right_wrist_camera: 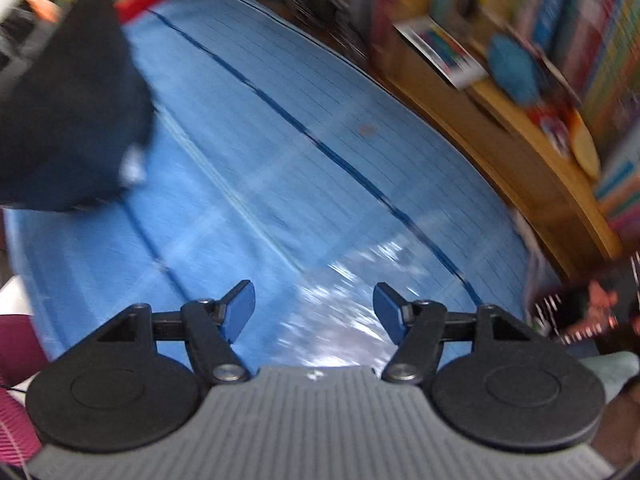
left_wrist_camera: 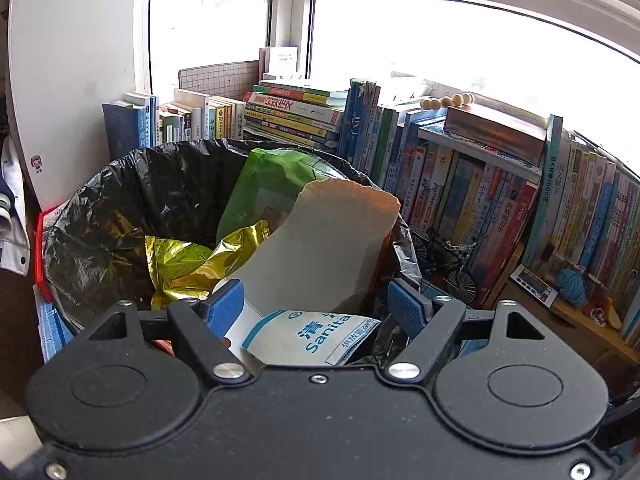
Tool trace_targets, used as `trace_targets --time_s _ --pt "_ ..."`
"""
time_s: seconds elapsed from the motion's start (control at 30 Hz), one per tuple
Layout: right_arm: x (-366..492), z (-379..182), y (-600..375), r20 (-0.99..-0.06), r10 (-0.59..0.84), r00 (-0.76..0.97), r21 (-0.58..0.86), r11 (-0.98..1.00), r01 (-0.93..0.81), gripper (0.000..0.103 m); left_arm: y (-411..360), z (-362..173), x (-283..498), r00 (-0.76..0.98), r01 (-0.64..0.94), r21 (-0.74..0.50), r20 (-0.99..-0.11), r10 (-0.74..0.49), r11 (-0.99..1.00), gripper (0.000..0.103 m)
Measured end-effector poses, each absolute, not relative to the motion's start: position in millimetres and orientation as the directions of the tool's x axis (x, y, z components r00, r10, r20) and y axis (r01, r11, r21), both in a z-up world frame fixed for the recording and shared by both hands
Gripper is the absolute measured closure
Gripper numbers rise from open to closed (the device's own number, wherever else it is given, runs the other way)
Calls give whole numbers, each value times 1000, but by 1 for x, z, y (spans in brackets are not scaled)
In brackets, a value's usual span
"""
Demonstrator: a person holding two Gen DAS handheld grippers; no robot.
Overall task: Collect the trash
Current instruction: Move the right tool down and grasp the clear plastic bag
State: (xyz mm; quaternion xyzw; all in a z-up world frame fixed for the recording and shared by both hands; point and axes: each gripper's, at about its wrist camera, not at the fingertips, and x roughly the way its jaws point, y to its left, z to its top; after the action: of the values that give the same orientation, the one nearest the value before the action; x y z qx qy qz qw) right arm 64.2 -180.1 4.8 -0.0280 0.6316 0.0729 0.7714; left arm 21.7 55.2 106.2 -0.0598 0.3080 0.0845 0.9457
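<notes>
In the left wrist view a bin lined with a black bag point(left_wrist_camera: 120, 208) holds a green packet point(left_wrist_camera: 272, 184), a gold foil wrapper point(left_wrist_camera: 188, 260), a grey card sheet point(left_wrist_camera: 328, 248) and a white and blue sachet point(left_wrist_camera: 308, 336). My left gripper point(left_wrist_camera: 316, 308) hovers at the bin's near rim. Its jaws stand wide, with the card and sachet lying between them and no clear pinch. In the blurred right wrist view my right gripper point(right_wrist_camera: 314, 306) points down at a blue lined mat point(right_wrist_camera: 280, 140), open and holding nothing. A shiny clear wrapper point(right_wrist_camera: 344, 312) lies on the mat just beyond its fingertips.
Rows of books point(left_wrist_camera: 480, 184) fill the shelf under the window behind the bin, with a small model bicycle point(left_wrist_camera: 452, 264) beside it. A wooden ledge point(right_wrist_camera: 480, 128) with small items borders the mat at the right. A dark rounded shape point(right_wrist_camera: 68, 120) stands at the mat's left.
</notes>
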Motion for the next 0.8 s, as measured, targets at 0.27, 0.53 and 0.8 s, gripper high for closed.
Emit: trace_targets --time_s 0.27,0.53,0.8 --pt "63 -39 -195 -988 40 148 21 992 -126 15 55 106 19 799 -194 -58 -588 124 979 25" --pt "64 -65 -183 -982 35 186 -1 982 -189 7 56 106 19 799 -195 -58 -588 124 979 25" --pt "63 -66 -174 -979 79 189 32 970 -241 10 56 107 19 800 -194 -58 -587 123 979 25"
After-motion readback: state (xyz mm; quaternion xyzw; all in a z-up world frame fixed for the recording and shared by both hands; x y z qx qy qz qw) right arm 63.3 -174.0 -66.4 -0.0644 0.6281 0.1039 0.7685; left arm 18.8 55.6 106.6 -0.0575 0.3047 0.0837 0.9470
